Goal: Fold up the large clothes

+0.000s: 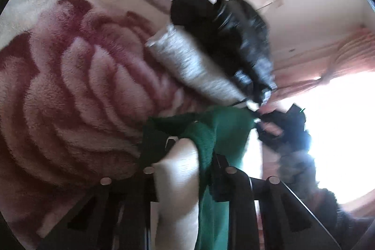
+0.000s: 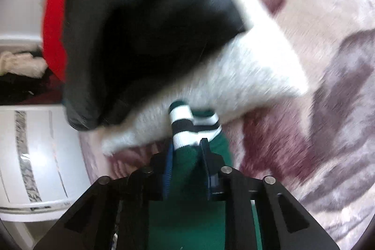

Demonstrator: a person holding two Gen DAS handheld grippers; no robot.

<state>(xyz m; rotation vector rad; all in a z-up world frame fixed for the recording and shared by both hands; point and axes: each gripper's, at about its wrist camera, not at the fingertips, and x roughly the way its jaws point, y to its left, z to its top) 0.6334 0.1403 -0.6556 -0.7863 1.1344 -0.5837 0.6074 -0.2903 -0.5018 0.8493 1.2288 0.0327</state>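
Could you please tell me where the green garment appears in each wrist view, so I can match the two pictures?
Left wrist: green garment, lower centre, between that tool's fingers.
Right wrist: green garment, bottom centre, clamped, striped cuff protruding.
Shared landmark: black jacket on grey-white cloth.

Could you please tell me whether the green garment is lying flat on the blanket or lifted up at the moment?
Lifted: the green garment is pinched in both the left gripper and the right gripper, bunched, not spread on the floral blanket.

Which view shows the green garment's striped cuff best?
The right wrist view: the striped cuff of the green garment sits just beyond the right gripper. The left wrist view shows only plain green cloth, no stripes.
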